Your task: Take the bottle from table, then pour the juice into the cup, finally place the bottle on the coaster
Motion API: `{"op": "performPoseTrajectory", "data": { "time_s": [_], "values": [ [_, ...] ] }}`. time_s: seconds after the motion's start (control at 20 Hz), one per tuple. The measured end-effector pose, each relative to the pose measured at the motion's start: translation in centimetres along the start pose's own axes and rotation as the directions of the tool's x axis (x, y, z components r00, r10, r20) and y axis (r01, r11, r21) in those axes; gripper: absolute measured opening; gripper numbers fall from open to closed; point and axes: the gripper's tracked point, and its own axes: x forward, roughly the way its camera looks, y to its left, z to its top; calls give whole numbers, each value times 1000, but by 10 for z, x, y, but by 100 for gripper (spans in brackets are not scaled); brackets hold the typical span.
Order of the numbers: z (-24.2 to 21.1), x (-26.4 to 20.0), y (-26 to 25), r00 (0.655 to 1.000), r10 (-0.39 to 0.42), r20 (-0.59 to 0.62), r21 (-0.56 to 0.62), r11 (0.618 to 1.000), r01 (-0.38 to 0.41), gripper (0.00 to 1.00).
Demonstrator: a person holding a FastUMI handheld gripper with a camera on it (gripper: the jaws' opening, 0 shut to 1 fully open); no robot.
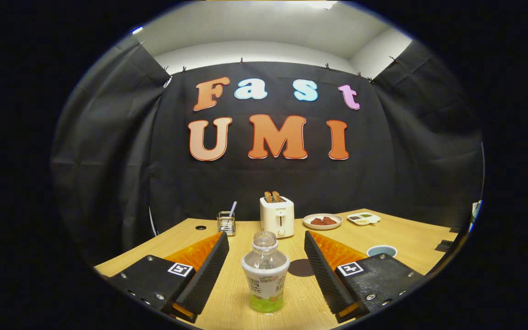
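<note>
Gripper (266, 256) released: both ribbed black fingers (209, 270) stand wide apart at the lower centre of the frame, touching nothing. Bottle (265, 272) stands upright on the table (227, 302) between them, uncapped, clear, with a little green juice at its base; label print too small to read. Dark round coaster (301, 267) lies just beyond it, right of centre. Blue cup (382, 250) sits beyond the right finger, contents not discernible. Farther back, mid-frame: mesh holder (226, 223) with a utensil, white toaster (277, 216) holding two slices, plate (322, 221) of red food, divided dish (364, 218).
</note>
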Motion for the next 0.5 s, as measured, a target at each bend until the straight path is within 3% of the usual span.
{"op": "performPoseTrajectory", "data": {
  "time_s": [0.5],
  "values": [
    [-99,15,8,975,41,-218,-5,999,-43,93]
  ]
}}
